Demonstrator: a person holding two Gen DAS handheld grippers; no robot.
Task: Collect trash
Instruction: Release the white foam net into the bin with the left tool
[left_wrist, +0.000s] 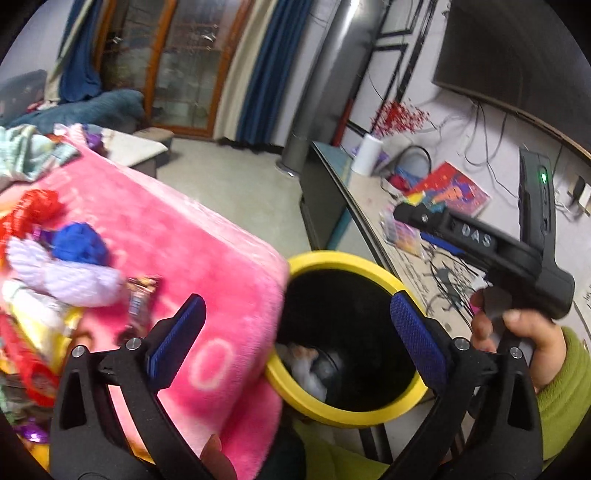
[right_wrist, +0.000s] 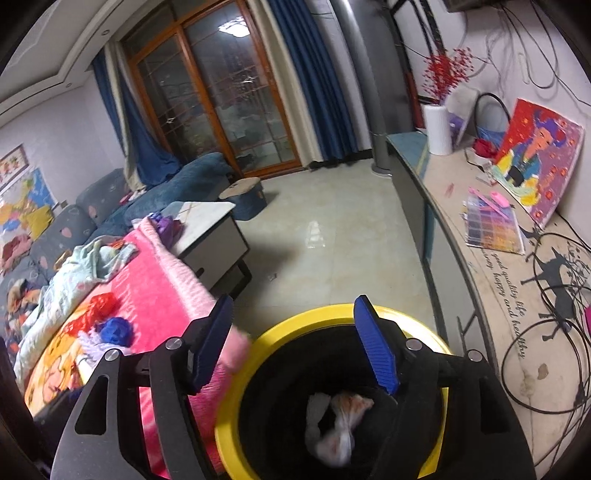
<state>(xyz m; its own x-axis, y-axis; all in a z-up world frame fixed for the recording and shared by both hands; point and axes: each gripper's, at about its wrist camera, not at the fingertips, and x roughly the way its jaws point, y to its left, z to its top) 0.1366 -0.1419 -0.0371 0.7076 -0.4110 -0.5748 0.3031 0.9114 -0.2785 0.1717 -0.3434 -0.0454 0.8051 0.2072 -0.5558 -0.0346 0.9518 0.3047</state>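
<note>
The left tool stands with its blue pads wide apart and nothing between them, poised over the yellow-rimmed bin. The right tool is likewise spread and empty above that bin. Crumpled white trash lies at the bin's bottom, below the right tool's pads. To the left of both tools, a pink blanket carries red, blue and lilac scraps.

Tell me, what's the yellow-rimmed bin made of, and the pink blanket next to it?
The bin looks like hard plastic: its yellow rim is smooth, even and slightly shiny, with a black lining inside, maybe a bag. The pink blanket looks like soft plush fleece: fuzzy surface, rounded drooping edge.
</note>
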